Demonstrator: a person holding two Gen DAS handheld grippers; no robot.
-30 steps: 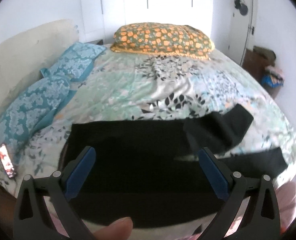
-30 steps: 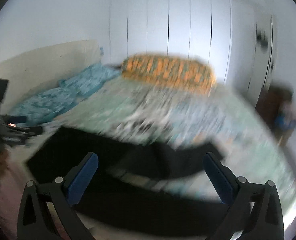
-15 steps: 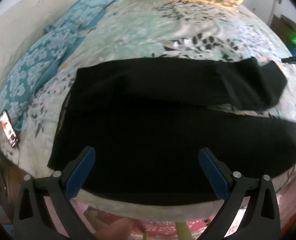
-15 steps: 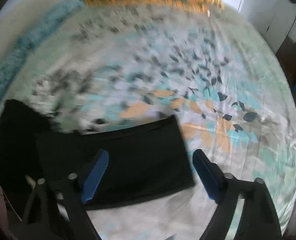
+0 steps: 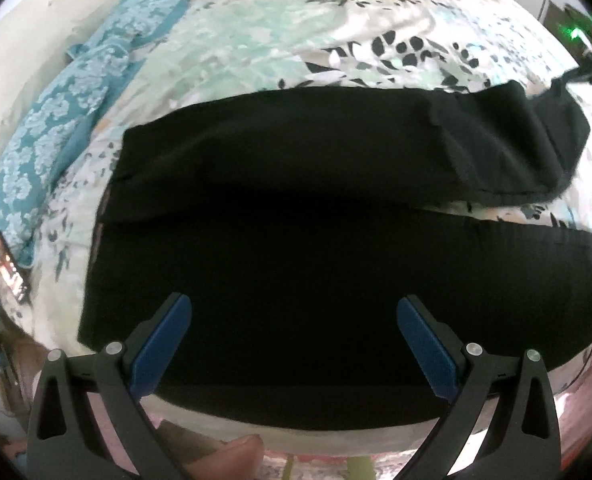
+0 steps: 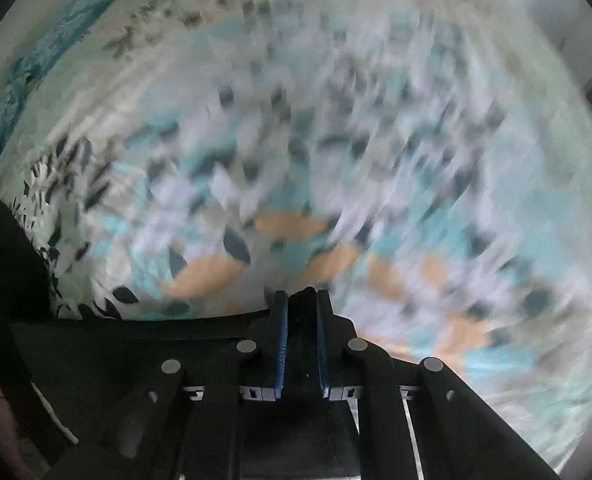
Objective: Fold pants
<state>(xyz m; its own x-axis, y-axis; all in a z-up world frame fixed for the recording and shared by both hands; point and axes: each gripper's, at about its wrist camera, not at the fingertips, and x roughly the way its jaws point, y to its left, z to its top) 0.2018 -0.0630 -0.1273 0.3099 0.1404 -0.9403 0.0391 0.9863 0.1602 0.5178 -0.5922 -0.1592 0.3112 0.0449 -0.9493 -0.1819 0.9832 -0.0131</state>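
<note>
Your right gripper (image 6: 300, 300) has just closed its jaws on the hem of the black fabric pants (image 5: 316, 240) spread on the floral-quilted bed (image 5: 255, 40). Your left gripper (image 5: 293, 308) hangs with jaws spread wide above the waist end. A pinch on one layer alone could drag the leg crooked.

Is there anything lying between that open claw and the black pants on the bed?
Nothing visible. The left claw hangs open right over the black pants, bare cloth between its blue fingers. The phone lies off at the bed's edge.

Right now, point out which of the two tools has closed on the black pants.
The right tool: its blue pads pinch the pants at the hem. The left tool hangs wide open above them.
</note>
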